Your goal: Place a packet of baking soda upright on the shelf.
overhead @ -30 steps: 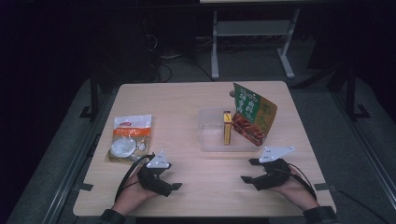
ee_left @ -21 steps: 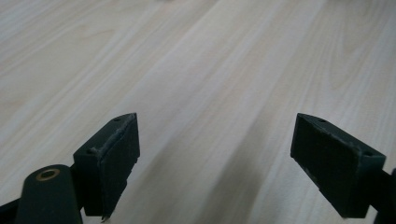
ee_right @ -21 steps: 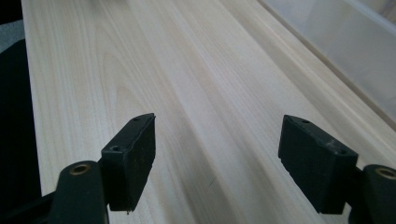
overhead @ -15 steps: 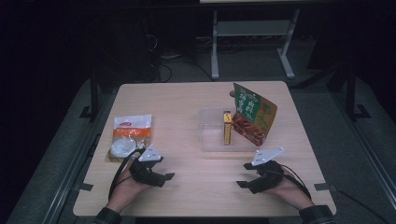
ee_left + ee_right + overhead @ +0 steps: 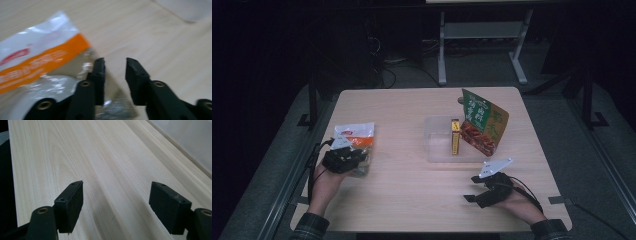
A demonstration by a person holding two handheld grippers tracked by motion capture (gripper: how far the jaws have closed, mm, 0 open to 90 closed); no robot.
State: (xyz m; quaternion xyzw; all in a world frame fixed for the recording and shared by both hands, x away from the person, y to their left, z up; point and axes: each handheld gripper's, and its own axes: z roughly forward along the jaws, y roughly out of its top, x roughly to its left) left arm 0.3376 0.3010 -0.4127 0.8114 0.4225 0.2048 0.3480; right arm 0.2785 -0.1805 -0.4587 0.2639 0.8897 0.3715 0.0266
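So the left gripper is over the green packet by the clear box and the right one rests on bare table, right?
Not quite: in the high view the left gripper is over the orange-and-white packet at the table's left edge. The right gripper does rest on bare table.

High view overlooking table (image 5: 412,190), gripper views skimming it closely

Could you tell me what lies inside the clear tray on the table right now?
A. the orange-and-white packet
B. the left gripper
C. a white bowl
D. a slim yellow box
D: in the high view a slim yellow box lies inside the clear tray, while the orange-and-white packet lies far off by the left gripper.
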